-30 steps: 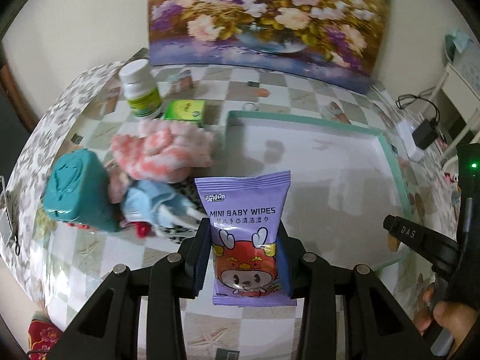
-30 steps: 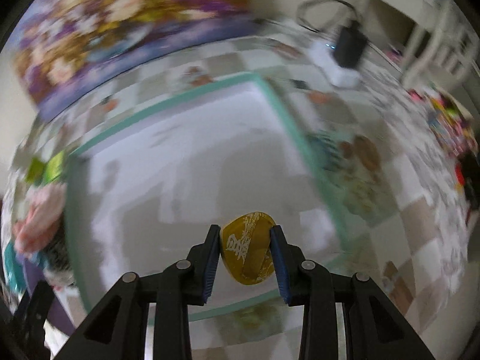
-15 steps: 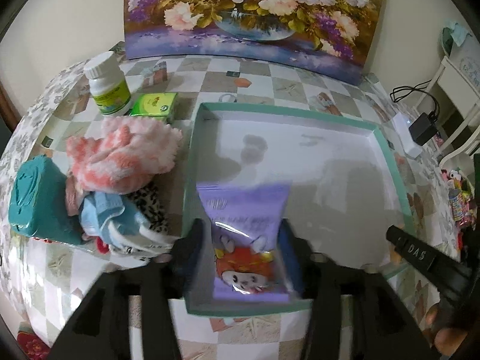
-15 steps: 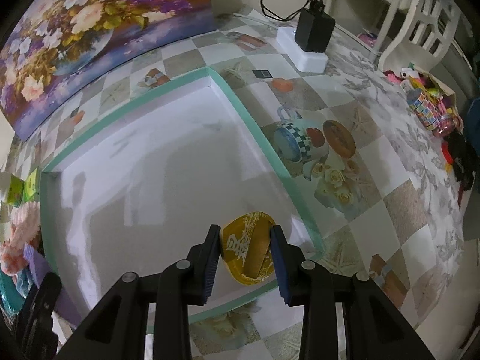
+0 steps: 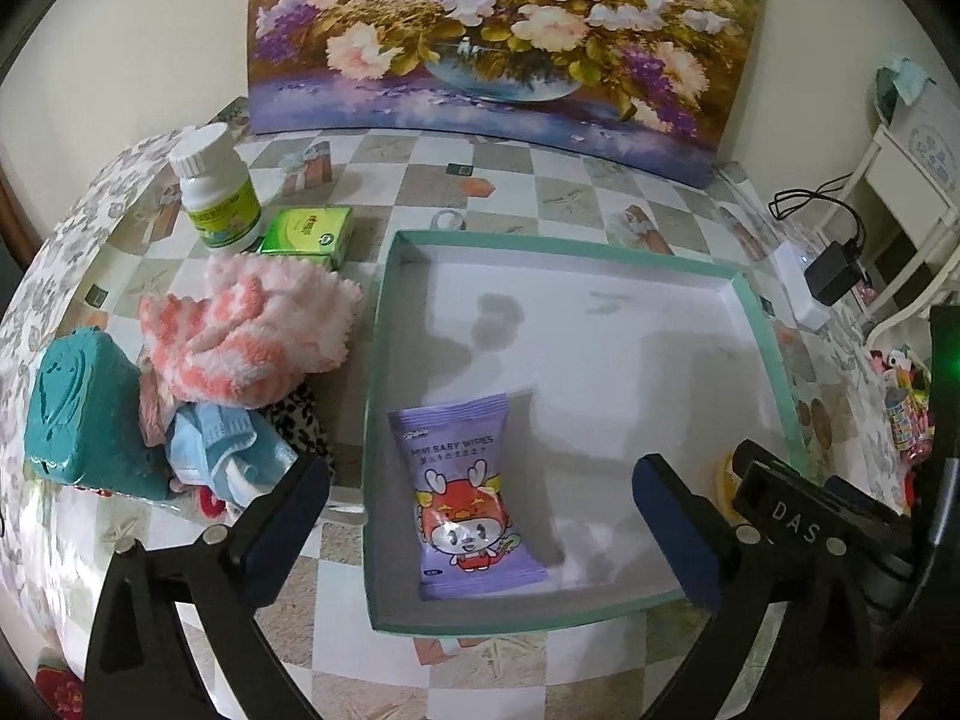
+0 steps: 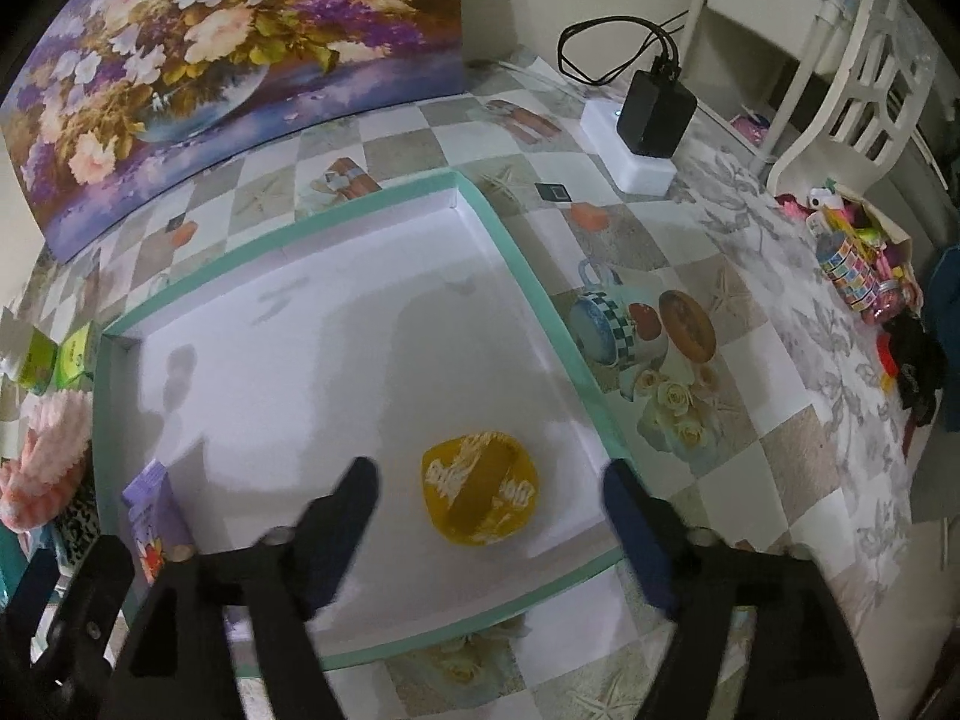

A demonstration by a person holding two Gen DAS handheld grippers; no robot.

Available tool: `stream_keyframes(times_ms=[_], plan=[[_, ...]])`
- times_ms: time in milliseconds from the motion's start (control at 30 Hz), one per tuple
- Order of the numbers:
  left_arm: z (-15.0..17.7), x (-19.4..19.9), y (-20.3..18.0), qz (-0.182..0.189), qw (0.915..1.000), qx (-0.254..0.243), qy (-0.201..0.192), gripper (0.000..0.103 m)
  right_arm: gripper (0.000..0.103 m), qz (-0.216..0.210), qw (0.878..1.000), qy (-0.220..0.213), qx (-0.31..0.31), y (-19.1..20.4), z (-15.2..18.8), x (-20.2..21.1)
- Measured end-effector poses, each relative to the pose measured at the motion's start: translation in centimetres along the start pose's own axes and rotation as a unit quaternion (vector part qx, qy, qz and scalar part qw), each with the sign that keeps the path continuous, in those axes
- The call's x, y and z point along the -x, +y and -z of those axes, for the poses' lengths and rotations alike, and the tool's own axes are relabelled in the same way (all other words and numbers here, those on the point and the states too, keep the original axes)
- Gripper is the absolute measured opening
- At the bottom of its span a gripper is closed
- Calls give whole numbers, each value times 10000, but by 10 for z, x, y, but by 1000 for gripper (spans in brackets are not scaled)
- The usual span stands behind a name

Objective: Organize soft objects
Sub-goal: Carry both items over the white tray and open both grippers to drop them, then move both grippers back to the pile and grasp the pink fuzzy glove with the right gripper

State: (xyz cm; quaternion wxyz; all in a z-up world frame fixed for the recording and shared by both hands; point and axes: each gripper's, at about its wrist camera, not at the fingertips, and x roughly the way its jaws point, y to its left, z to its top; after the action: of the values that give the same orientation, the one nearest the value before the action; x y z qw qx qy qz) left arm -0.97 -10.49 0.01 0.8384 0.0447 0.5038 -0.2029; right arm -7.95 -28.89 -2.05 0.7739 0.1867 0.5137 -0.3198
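Observation:
A purple baby wipes pack (image 5: 468,501) lies flat in the near left corner of the teal-rimmed white tray (image 5: 375,360). My left gripper (image 5: 480,525) is open above it, jaws wide on either side. A yellow round pouch (image 6: 480,495) lies in the tray's near right corner (image 6: 522,264). My right gripper (image 6: 489,516) is open over it, not touching. The wipes pack also shows in the right wrist view (image 6: 153,516). A pink-and-white fluffy cloth (image 5: 252,330), a blue cloth (image 5: 222,444) and a leopard-print piece (image 5: 300,420) are piled left of the tray.
A teal box (image 5: 78,408), a white bottle (image 5: 213,192) and a green packet (image 5: 306,231) stand left of the tray. A flower painting (image 5: 498,36) leans at the back. A charger on a white power strip (image 6: 648,120) sits at the right, by a white chair (image 6: 840,90).
Both grippers have opened. The left one let go of the wipes pack into the tray; the right one let go of the yellow pouch. Both have pulled back slightly.

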Motion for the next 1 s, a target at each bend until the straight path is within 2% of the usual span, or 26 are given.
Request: stream_keyframes(times_ms=[33, 100, 400, 733, 900, 1000], plan=[[-1, 0, 2, 25, 10000, 54, 11, 101, 88, 4, 10000, -4, 4, 0, 0, 0], [-3, 3, 7, 77, 9998, 168, -2, 101, 103, 39, 10000, -23, 27, 0, 0, -1], [-16, 21, 30, 257, 9975, 643, -127, 102, 103, 78, 9999, -82, 89, 1, -1, -1], [-33, 35, 70, -191, 9960, 855, -186, 102, 103, 108, 9996, -17, 267, 8, 2, -1], [-38, 41, 100, -239, 9924, 1188, -215, 102, 103, -361, 9976, -239, 541, 25, 4, 20], [-39, 42, 122, -442, 9896, 1368, -110, 102, 103, -698, 9933, -339, 851, 48, 10, 32]])
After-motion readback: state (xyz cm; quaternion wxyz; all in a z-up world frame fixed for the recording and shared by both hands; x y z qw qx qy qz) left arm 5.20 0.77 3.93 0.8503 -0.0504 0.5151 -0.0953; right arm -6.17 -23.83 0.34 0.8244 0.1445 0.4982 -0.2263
